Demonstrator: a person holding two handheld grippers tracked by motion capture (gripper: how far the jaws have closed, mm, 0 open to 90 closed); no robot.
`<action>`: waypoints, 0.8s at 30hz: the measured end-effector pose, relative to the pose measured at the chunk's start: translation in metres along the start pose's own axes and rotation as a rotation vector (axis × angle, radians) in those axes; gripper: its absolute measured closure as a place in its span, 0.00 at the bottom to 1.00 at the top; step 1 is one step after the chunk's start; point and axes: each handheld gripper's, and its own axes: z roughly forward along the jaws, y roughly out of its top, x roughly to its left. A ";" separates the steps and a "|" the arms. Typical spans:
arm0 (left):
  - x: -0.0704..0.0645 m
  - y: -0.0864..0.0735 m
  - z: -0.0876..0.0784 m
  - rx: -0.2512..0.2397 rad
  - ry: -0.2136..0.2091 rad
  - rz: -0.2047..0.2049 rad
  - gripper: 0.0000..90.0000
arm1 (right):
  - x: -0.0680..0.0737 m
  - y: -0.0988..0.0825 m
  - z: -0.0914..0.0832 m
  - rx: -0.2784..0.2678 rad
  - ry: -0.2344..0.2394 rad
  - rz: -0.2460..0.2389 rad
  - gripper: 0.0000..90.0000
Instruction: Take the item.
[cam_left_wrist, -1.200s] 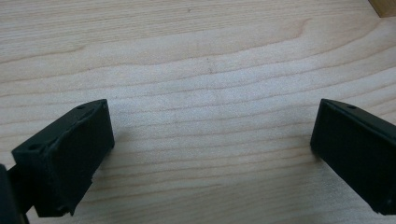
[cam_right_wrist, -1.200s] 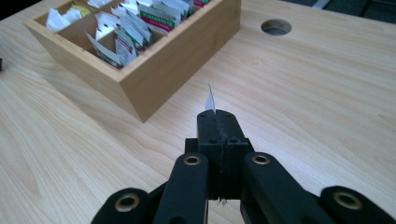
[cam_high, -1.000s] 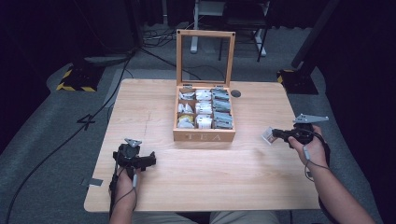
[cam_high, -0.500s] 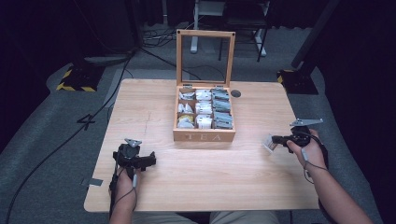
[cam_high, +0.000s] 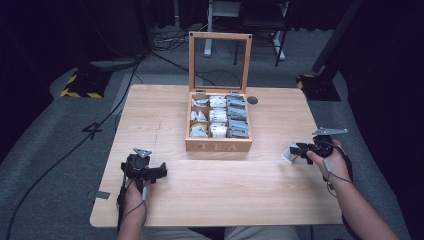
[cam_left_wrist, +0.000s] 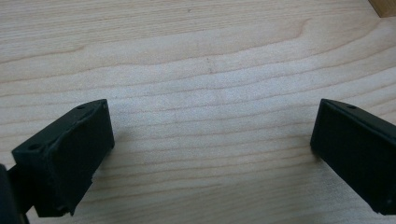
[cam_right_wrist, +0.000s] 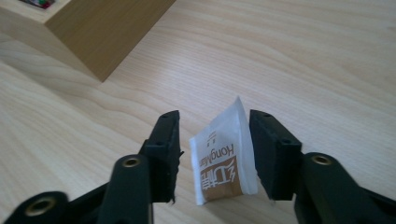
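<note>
A white tea sachet (cam_right_wrist: 223, 165) with a brown label stands between the jaws of my right gripper (cam_right_wrist: 215, 119), just above the table. It leans on the right jaw, and a gap shows at the left jaw. In the high view this right gripper (cam_high: 296, 150) and the sachet (cam_high: 288, 155) are at the table's right side, right of the wooden tea box (cam_high: 218, 146). The box is open and holds several sachets in compartments. My left gripper (cam_high: 161, 172) rests near the front left, its jaws wide open over bare wood (cam_left_wrist: 212, 121).
The box's glass lid (cam_high: 220, 35) stands upright at the back. A small black round spot (cam_high: 252, 100) sits behind the box on the right. A box corner (cam_right_wrist: 93, 32) lies ahead and left of my right gripper. Cables and stands surround the table (cam_high: 225, 195).
My right gripper has come down and slightly toward the table's front with the sachet. The left gripper has stayed put.
</note>
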 end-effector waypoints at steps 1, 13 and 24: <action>0.000 0.000 0.000 0.000 0.000 0.000 0.00 | -0.001 0.000 0.000 -0.010 -0.014 -0.008 0.56; 0.000 0.000 0.000 0.000 0.000 0.000 0.00 | -0.001 0.006 -0.011 -0.086 -0.056 -0.025 0.52; 0.000 0.000 0.000 0.000 0.000 0.000 0.00 | 0.032 0.013 -0.031 -0.120 0.032 -0.092 0.52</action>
